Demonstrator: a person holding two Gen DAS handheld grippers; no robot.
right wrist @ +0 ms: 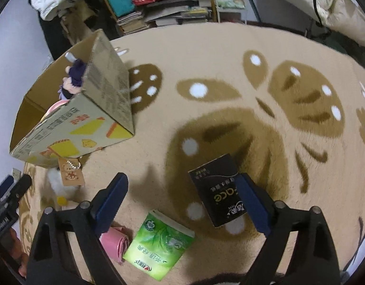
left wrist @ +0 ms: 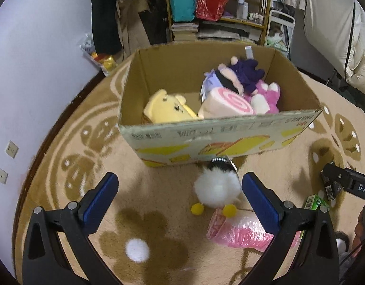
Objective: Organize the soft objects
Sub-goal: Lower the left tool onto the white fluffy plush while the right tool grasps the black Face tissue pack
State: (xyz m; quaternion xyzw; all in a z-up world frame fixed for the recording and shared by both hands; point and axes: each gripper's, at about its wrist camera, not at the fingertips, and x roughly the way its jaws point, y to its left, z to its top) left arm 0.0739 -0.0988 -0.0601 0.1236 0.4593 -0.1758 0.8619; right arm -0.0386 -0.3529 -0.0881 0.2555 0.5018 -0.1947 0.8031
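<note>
An open cardboard box point(left wrist: 220, 135) stands on the rug; it also shows in the right wrist view point(right wrist: 70, 128). Inside lie a yellow plush point(left wrist: 165, 106), a pink swirl roll plush point(left wrist: 226, 105), a pink plush point(left wrist: 265, 95) and a purple-haired doll point(left wrist: 239, 73). A white fluffy toy point(left wrist: 216, 187) with yellow feet lies on the rug in front of the box, between my left gripper's point(left wrist: 180, 197) open fingers. A pink wrapped pack point(left wrist: 239, 230) lies beside it. My right gripper point(right wrist: 182, 201) is open above a green tissue pack point(right wrist: 158, 242) and a black pack point(right wrist: 218, 190).
A tan patterned rug point(right wrist: 229, 71) covers the floor. A shelf point(left wrist: 218, 7) with bags, books and bottles stands behind the box. A white wall point(left wrist: 28, 83) is at the left. A tag with a bear picture point(right wrist: 70, 173) lies by the box.
</note>
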